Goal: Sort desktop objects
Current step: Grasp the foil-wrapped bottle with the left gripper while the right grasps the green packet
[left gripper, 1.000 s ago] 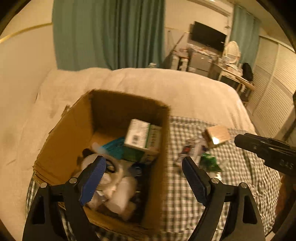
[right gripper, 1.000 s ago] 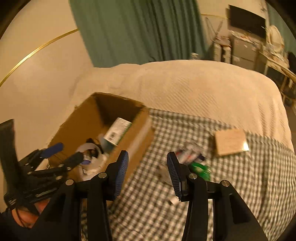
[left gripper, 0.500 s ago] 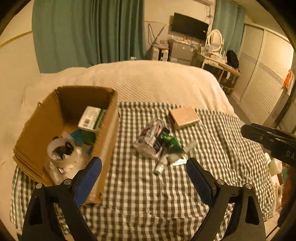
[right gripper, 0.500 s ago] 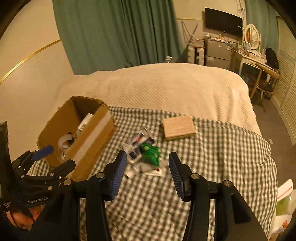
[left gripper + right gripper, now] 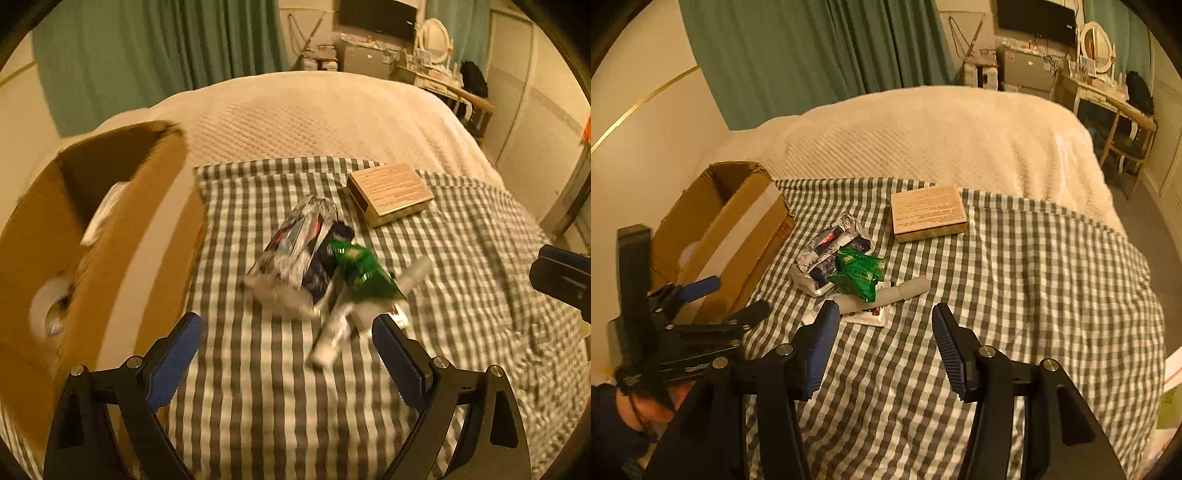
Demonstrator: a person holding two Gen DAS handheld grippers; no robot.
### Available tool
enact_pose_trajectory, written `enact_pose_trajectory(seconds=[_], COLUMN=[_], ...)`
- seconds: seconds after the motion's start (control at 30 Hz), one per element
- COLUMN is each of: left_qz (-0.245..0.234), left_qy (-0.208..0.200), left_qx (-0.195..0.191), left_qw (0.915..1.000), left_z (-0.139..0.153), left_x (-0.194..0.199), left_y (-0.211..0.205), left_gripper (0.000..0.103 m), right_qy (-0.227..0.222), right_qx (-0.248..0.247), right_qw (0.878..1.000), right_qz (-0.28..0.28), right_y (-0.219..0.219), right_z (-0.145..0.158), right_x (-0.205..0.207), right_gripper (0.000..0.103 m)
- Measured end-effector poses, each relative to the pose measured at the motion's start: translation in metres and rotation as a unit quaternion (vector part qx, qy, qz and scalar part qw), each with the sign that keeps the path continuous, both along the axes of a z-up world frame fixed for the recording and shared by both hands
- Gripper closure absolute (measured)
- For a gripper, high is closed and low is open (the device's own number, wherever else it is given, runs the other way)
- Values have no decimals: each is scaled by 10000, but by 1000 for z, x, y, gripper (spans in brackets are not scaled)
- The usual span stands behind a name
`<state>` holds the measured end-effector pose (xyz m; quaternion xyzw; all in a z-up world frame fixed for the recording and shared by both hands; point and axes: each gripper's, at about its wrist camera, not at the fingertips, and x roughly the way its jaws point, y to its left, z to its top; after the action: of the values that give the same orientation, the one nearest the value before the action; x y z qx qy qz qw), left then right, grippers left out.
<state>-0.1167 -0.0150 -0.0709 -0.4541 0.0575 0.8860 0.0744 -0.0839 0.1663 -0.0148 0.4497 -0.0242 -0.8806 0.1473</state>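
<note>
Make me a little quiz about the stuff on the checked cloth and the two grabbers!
1. True or false: the green packet lies inside the cardboard box.
2. Which lies farthest from the box? A) silver packet B) flat tan box C) green packet
3. Fill in: the left gripper and right gripper both hold ____.

Key: 1 false, it lies on the checked cloth. 2 B. 3 nothing; both are open, and the right one's jaws have just been opening.
</note>
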Motion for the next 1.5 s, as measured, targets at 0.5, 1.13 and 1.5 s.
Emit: enact_pose_trajectory(seconds=[0.5, 1.13, 1.5], left_qz=[9, -381, -142], left_qy=[-380, -444, -451], left_qx=[468, 954, 1139], left_qw=[9982, 9937, 9924], left_z=[-58, -80, -56], left_x=[-72, -83, -59], left_y=[-11, -38, -40], left_gripper=[8, 58, 73], right_qy=[-607, -1728, -1400], right_qx=[-530, -1294, -796], right_qw=[9967, 9763, 9868], right_qz=[124, 130, 194], right_y=[-27, -60, -58], right_z=[-70, -136, -111], right_x=[-83, -137, -118], right_gripper=[51, 47, 68])
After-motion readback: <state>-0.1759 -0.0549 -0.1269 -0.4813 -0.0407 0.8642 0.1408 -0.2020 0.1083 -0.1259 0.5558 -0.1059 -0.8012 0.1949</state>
